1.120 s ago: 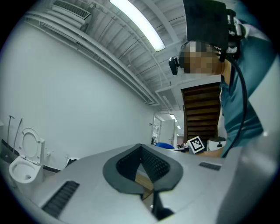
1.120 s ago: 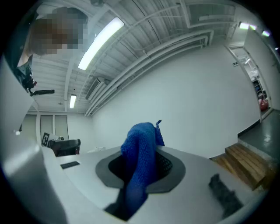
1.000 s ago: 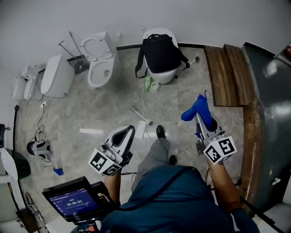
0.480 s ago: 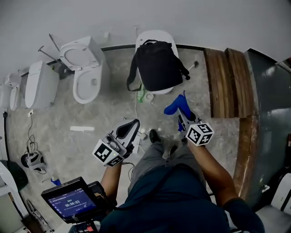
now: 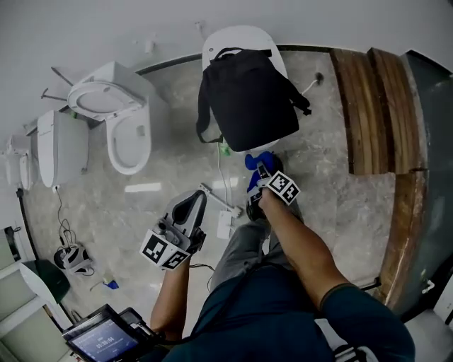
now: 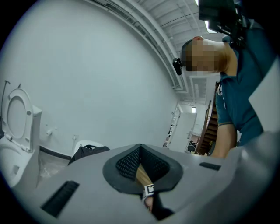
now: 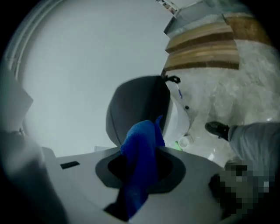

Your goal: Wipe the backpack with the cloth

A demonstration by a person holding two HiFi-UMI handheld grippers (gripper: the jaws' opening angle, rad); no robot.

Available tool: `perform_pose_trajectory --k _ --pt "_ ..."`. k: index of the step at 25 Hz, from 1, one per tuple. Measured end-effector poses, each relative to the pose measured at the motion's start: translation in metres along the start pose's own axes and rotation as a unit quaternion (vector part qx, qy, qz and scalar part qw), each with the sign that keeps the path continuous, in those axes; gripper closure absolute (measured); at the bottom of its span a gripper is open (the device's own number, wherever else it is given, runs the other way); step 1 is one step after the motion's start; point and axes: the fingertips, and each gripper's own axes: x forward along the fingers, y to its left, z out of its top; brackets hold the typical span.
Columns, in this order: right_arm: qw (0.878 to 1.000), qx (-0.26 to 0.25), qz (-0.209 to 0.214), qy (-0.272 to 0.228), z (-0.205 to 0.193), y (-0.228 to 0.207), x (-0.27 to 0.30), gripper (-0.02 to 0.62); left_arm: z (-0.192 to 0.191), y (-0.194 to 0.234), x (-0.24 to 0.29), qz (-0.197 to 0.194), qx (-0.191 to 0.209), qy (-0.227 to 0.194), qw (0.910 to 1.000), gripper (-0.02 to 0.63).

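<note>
Pinches a crumpled blue cloth (image 5: 255, 160) tight in the right gripper (image 5: 262, 172), just beside the lower edge of the black fabric backpack (image 5: 248, 99) lying atop a closed white toilet (image 5: 233, 39). Holds the left gripper (image 5: 196, 201) well apart, jaws together on nothing.

Nothing stands between the right tool (image 5: 260, 172), clamped on the cloth (image 5: 257, 160), and the lower edge of the backpack (image 5: 249, 95). Left of the backpack the floor (image 5: 173, 152) lies open as far as the open toilet (image 5: 127, 134). The wall (image 5: 212, 18) closes in just behind it, wooden boards (image 5: 375, 106) stand well off to the right, and white clutter (image 5: 225, 223) litters the floor beside the left tool (image 5: 192, 206).
</note>
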Motion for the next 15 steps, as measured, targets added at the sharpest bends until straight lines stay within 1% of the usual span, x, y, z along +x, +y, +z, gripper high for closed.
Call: perform_pose_trajectory --k 2,3,5,8,10,11,12,14,15 --pt "0.999 0.022 -0.022 0.036 -0.027 -0.021 0.045 0.525 -0.021 0.02 0.007 0.019 -0.017 0.015 0.9996 0.601" --pt "0.998 0.016 -0.03 0.061 -0.043 -0.027 0.064 0.525 -0.033 0.029 0.009 0.027 -0.025 0.024 0.999 0.601" --pt "0.994 -0.026 -0.025 0.107 -0.065 -0.026 0.097 0.525 -0.052 0.046 0.013 0.041 -0.04 0.038 0.9976 0.601" --pt "0.986 -0.083 -0.005 0.144 -0.067 -0.022 0.121 0.525 -0.068 0.064 0.023 0.052 -0.061 0.045 0.9958 0.601" --pt "0.98 -0.122 -0.008 0.154 -0.05 -0.035 0.12 0.525 -0.069 0.069 0.031 0.052 -0.072 0.042 0.9952 0.601" --pt "0.98 -0.136 -0.016 0.147 -0.034 -0.045 0.117 0.525 -0.068 0.071 0.036 0.051 -0.075 0.04 0.9951 0.601" --pt "0.982 -0.139 -0.026 0.128 -0.012 -0.057 0.112 0.525 -0.067 0.071 0.041 0.049 -0.076 0.038 0.9951 0.601" --pt "0.988 -0.129 -0.052 0.064 0.048 -0.079 0.098 0.525 -0.064 0.071 0.05 0.045 -0.077 0.037 0.9953 0.601" --pt "0.99 -0.125 -0.063 0.032 0.077 -0.086 0.092 0.525 -0.061 0.07 0.053 0.043 -0.078 0.035 0.9954 0.601"
